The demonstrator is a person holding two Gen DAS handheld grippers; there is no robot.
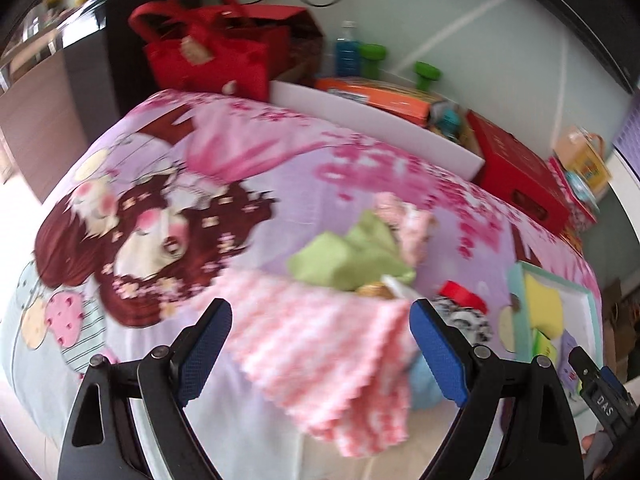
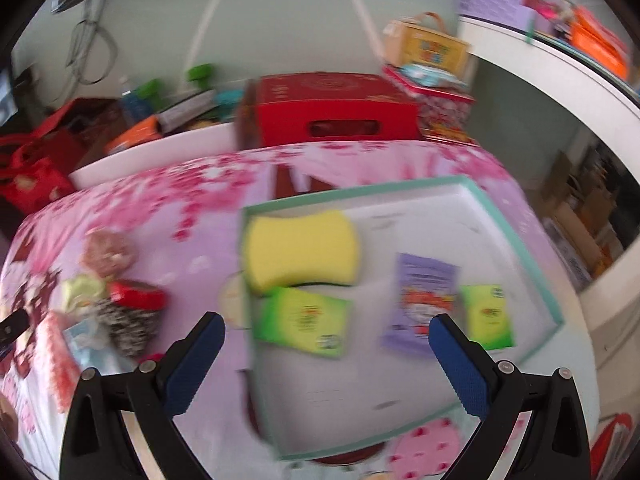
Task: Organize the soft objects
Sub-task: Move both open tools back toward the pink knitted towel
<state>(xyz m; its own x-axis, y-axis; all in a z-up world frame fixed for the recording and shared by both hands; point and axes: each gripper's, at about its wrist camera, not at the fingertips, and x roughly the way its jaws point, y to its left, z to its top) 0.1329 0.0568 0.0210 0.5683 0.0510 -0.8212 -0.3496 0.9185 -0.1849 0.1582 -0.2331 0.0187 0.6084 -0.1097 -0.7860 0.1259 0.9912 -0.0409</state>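
A bed (image 1: 280,184) with a pink printed cover carries a cloth pile (image 1: 360,256) and a teal-rimmed tray (image 2: 516,224).

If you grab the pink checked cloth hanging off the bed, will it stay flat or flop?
The pink checked cloth would probably flop: it already drapes limply over the bed edge. It looks thin, so likely light. Its wavy edge may slip through wide-open fingers unless pinched firmly.

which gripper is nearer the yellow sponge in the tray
Right. The right gripper hangs open just short of the yellow sponge. The left gripper is over the pink checked cloth, off to the tray's side.
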